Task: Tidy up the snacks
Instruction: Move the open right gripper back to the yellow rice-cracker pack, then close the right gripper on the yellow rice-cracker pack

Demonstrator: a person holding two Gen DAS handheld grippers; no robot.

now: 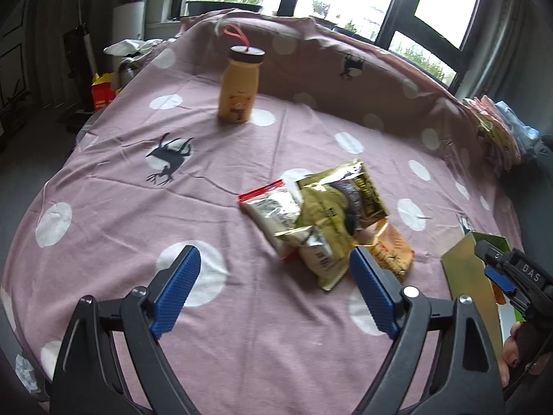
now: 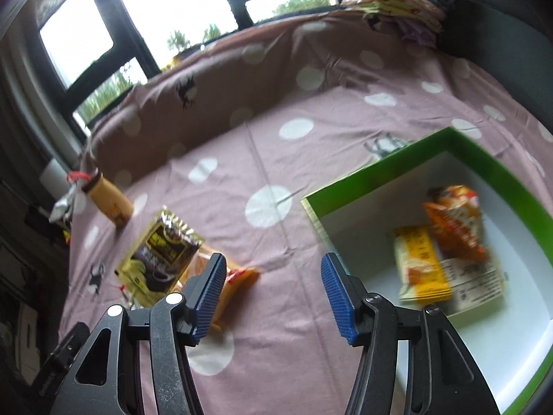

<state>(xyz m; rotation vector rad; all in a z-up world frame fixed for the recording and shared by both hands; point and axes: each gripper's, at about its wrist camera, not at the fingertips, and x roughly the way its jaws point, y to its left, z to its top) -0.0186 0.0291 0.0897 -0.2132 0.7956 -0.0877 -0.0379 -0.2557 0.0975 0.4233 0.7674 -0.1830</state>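
Both grippers, left (image 1: 274, 288) and right (image 2: 273, 299), have fingers spread wide, holding nothing. The crinkly gold foil snack packet (image 1: 340, 204) tops a pile on the pink dotted surface (image 1: 121, 180), beside the green-rimmed box (image 2: 376, 169). Probably light and slippery; pinch an edge seam.

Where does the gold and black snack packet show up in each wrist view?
Left wrist view: the gold and black packet sits right of centre, on top of the snack pile, just beyond the open left gripper.
Right wrist view: the same packet lies at lower left, beyond the open right gripper's left finger.
Shared landmark: the yellow bottle standing on the pink cloth.
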